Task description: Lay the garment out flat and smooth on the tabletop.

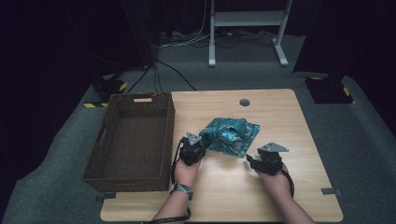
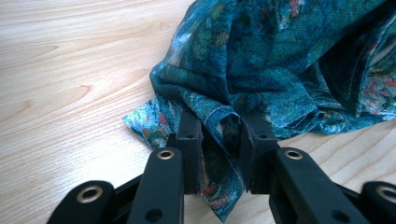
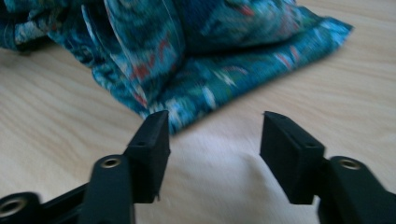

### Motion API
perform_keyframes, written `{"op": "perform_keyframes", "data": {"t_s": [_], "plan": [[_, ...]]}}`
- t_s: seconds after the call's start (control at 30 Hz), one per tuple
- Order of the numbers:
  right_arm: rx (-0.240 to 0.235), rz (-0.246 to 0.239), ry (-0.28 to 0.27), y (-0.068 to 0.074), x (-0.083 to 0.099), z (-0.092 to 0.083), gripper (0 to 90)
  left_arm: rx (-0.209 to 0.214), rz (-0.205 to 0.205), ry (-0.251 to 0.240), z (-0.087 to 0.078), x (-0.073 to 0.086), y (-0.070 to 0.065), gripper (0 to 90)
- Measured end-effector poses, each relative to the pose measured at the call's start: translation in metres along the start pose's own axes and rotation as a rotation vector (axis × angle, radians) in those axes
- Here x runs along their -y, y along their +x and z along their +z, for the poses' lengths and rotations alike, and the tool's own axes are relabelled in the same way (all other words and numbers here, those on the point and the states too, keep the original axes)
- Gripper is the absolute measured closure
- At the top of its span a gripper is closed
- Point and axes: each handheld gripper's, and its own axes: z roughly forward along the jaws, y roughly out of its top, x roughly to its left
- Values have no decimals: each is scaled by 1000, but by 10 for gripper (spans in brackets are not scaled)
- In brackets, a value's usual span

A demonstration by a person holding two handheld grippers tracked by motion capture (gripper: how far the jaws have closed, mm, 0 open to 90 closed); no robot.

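cloth (image 2: 280, 56) is pinched by the left hand-held gripper (image 2: 223, 140); right hand-held gripper (image 3: 215, 140) is held open, empty; a thin fold could be pulled free.

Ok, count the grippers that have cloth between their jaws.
1. The left gripper is pinching a fold of the teal cloth at its near left edge. The right gripper is open over bare table, just short of the cloth.

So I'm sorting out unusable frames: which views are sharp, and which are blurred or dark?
High view: dim, black surroundings, lit table. Left gripper view: sharp on the teal patterned cloth. Right gripper view: cloth and wood grain smeared, jaws crisper.
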Motion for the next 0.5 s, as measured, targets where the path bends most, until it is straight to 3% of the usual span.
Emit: {"op": "perform_keyframes", "data": {"t_s": [0.17, 0.3, 0.5], "plan": [[1, -6, 2, 8, -13, 16, 520, 4, -4, 3, 1, 0, 1, 713], [-1, -4, 30, 11, -18, 27, 530, 3, 2, 1, 2, 0, 0, 718], [14, -39, 60, 18, -21, 35, 623, 3, 7, -14, 0, -2, -1, 736]]}}
